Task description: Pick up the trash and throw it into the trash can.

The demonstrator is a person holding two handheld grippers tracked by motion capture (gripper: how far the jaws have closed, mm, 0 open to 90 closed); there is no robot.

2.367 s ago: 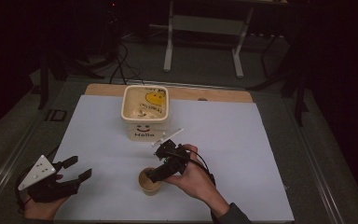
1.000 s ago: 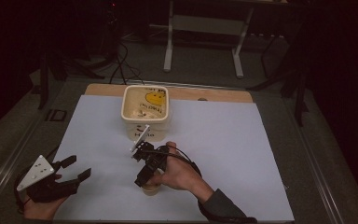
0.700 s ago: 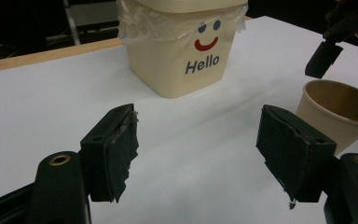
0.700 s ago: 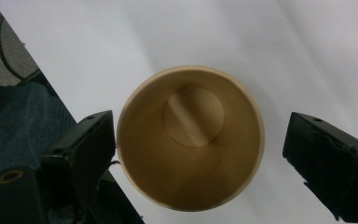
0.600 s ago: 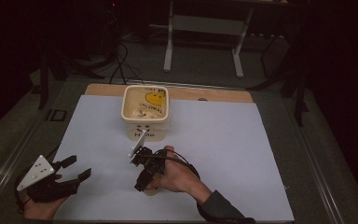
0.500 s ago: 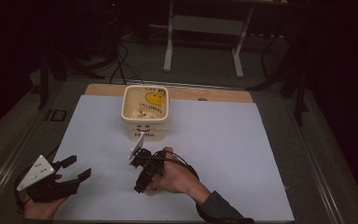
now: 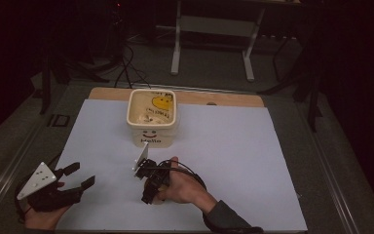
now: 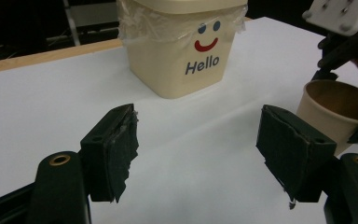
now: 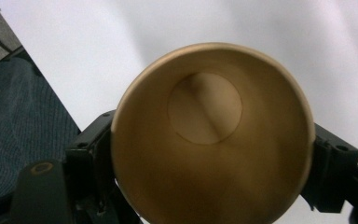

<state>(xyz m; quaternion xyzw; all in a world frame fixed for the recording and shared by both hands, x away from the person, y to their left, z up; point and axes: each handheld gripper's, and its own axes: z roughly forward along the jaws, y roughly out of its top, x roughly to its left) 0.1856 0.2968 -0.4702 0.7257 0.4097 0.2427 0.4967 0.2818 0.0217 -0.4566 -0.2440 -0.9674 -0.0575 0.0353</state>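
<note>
Right gripper [image 7: 148, 187], held in the person's right hand [image 7: 185, 187] near the front edge of the white table sheet [image 7: 233, 161], has its two black jaws standing on either side of a brown paper cup [image 9: 212, 135]. Its jaws have just been closing, and in the right gripper view they sit against the cup's wall on both sides, so the cup is clasped between them. Seen along the jaws, the cup's mouth faces the camera and its round bottom is bare. A grey three-cornered plate [image 7: 140, 157] rises from the top of this gripper, on the side toward the cream tub.

Beyond the right gripper stands the cream tub [image 7: 152, 117], marked with a smiling face and the word "Hello" and lined with clear film; it is near the gripper but apart from it.

Left gripper [image 7: 75, 178] rests well apart from the right one, toward the sheet's left front corner, in the left hand [image 7: 41, 214]. Its jaws stand wide with nothing between them; in the left gripper view the paper cup appears beyond its right-hand jaw.
</note>
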